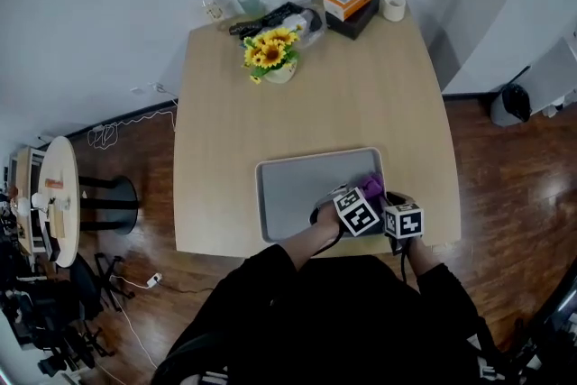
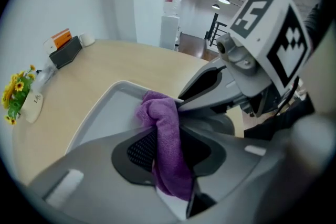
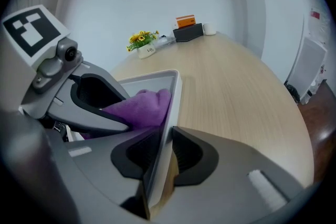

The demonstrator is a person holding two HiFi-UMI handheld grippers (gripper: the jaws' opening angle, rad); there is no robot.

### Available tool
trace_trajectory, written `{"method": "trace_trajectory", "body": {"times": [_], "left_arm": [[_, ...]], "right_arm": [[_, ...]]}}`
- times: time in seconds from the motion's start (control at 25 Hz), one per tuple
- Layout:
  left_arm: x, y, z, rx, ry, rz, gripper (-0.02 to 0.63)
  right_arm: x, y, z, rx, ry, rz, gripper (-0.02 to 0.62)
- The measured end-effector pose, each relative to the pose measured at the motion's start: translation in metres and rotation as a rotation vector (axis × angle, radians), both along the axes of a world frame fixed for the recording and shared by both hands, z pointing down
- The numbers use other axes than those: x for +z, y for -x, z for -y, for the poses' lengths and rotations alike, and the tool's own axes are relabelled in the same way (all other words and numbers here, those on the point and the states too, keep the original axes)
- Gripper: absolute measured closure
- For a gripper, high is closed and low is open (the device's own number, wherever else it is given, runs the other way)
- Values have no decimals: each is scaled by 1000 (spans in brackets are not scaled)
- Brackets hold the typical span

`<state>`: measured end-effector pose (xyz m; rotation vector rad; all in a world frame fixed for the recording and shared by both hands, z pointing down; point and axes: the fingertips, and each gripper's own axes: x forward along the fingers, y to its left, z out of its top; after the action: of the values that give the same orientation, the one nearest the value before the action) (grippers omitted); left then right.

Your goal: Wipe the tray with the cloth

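Note:
A grey tray (image 1: 297,185) lies on the wooden table (image 1: 234,149) near its front edge. In the left gripper view my left gripper (image 2: 168,152) is shut on a purple cloth (image 2: 165,128), which hangs bunched between the pads over the tray (image 2: 100,113). The head view shows the cloth (image 1: 372,187) at the tray's right end, under my left gripper (image 1: 365,196). Just to its right, my right gripper (image 1: 389,201) sits at the tray's right edge. In the right gripper view the tray's rim (image 3: 172,97) stands upright between the pads of my right gripper (image 3: 163,157), which press on it, with the cloth (image 3: 142,105) just inside the rim.
A pot of sunflowers (image 1: 273,54) stands at the table's far side, with an orange box on a black box (image 1: 348,0), a white roll (image 1: 393,6) and some small bottles. A round side table (image 1: 59,194) stands at the left on the floor.

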<state>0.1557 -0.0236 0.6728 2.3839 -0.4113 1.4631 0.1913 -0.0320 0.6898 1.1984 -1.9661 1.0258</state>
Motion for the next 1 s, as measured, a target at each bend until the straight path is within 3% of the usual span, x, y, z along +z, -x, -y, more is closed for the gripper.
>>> {"method": "trace_trajectory", "body": {"times": [0.28,0.52,0.76,0.88,1.0], "left_arm": [[-3,79,-7,-154,-13,-18,508],[7,187,-11,-354,-12,-1,508],[12,279,-20,-497,-16,44,506],[10,295,-20,-526,-24,44,506],[10,285,-21,-505,-46,95,506]], "right_arm": [[0,-3,-6,29,-5,-32,520],[4,1,-7,62,-17,-46,522],[4,3,-11,81,-9,-69,523],[3,8,-9,86,-10,-72,523],[2,8,-8,88,-10,-60,523]]}}
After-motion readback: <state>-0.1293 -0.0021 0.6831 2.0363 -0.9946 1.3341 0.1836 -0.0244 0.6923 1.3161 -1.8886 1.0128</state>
